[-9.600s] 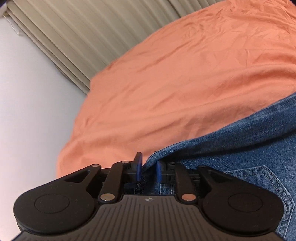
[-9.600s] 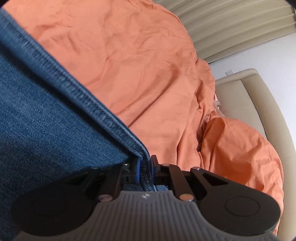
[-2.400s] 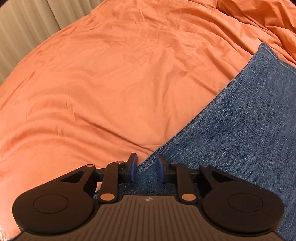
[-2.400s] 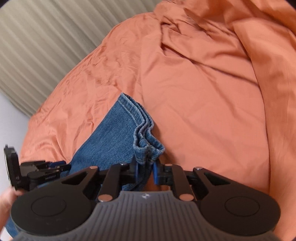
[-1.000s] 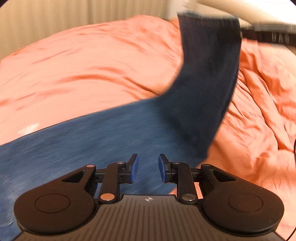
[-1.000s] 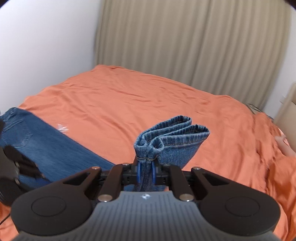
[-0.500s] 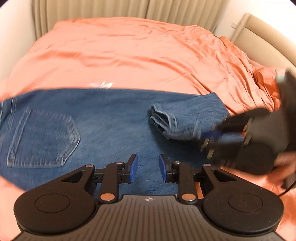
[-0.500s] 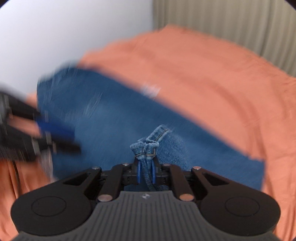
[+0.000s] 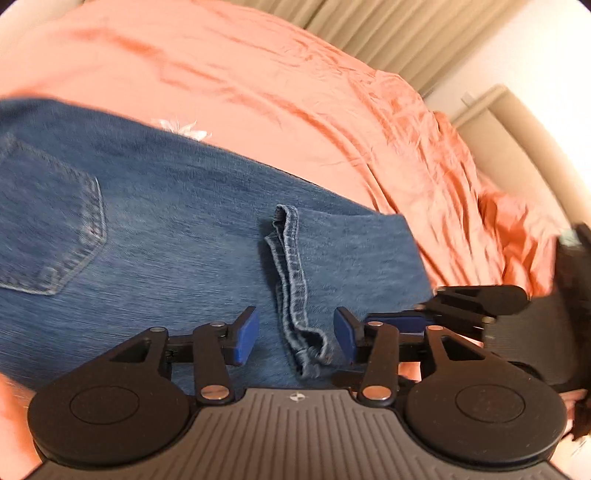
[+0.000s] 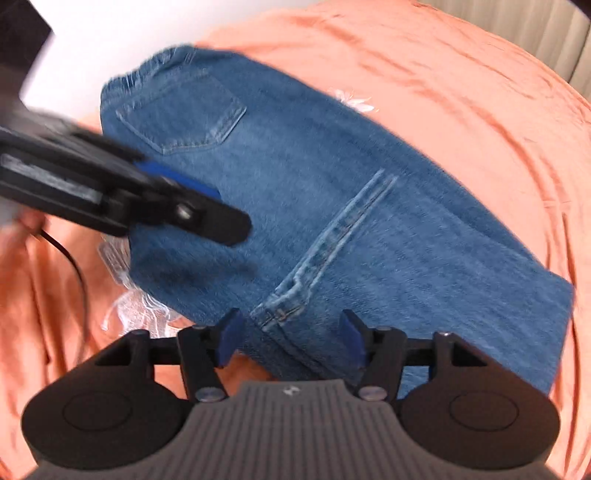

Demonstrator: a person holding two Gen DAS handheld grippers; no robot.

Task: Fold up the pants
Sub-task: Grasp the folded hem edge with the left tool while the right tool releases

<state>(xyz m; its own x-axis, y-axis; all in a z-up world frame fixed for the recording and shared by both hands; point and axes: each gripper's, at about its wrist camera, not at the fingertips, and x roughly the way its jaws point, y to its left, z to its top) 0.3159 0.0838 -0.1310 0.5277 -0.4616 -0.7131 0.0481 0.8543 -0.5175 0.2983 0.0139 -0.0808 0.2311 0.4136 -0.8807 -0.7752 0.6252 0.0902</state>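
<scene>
Blue jeans (image 9: 177,236) lie folded over on the orange bed cover (image 9: 280,88), back pocket (image 9: 51,229) to the left. The leg hems (image 9: 290,266) rest on top of the thigh part. My left gripper (image 9: 295,334) hovers just over the near hem end; its jaws are opening, the hem lies between them and the pads stay off it. In the right wrist view the jeans (image 10: 332,177) stretch away, and the hem corner (image 10: 280,314) sits loose between the opening jaws of my right gripper (image 10: 290,338). Each gripper shows in the other's view: left gripper (image 10: 207,206), right gripper (image 9: 472,306).
Beige curtains (image 9: 388,33) hang behind the bed and a padded headboard (image 9: 517,147) stands at the right. A crumpled clear plastic wrapper (image 10: 136,306) and a black cable (image 10: 70,258) lie beside the jeans. The cover bears a white flower print (image 9: 181,127).
The right gripper carried the hems down onto the upper part of the jeans and let go of them. Both grippers' jaws have spread wider. The left gripper swung over to the hem.
</scene>
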